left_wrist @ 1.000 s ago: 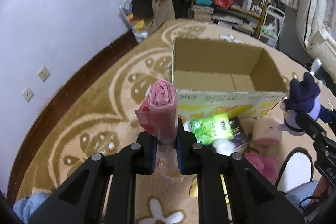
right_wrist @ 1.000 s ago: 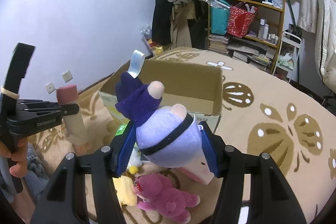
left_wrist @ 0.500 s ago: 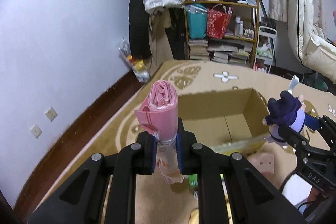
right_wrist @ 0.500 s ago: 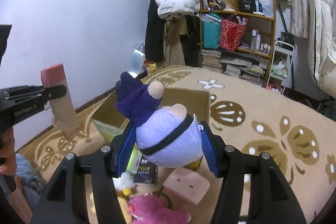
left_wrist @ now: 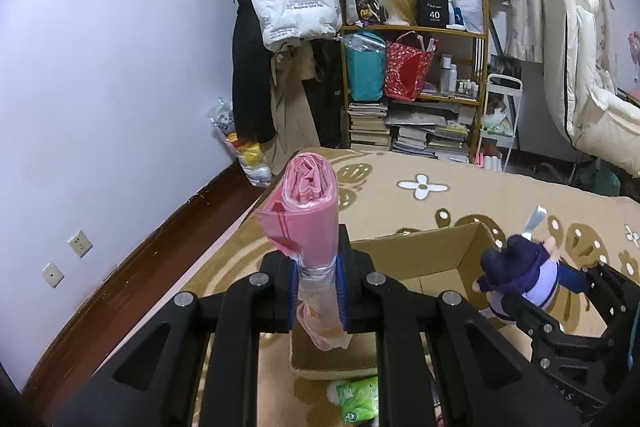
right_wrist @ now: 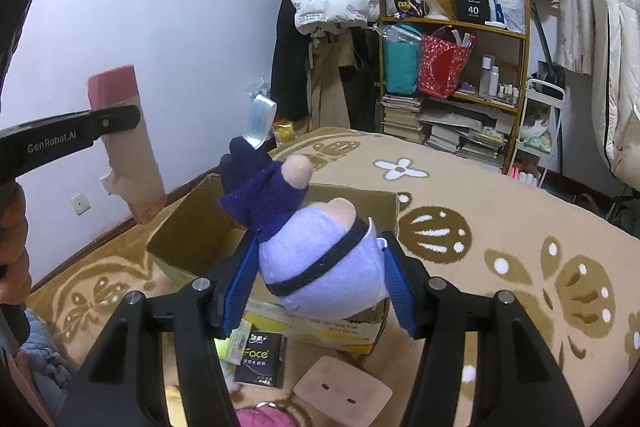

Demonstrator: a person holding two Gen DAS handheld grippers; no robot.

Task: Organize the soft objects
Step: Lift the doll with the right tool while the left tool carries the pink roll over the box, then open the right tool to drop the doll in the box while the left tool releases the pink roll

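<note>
1. On the patterned carpet (right_wrist: 500,195) we see the open cardboard box (right_wrist: 192,239) below and ahead of both claws.
2. Our right claw (right_wrist: 316,283) pinches the purple plush doll (right_wrist: 320,251) between its blue pads, the doll's dark hood pointing up above the box's near wall.
3. Our left claw (left_wrist: 318,291) is pressed onto the pink bag roll (left_wrist: 310,223), which stands upright between the pads, above the box's left end.
4. Near the box's front lie a green pack (left_wrist: 358,397), a black tissue pack (right_wrist: 262,359) and a pink block (right_wrist: 342,389).
</note>
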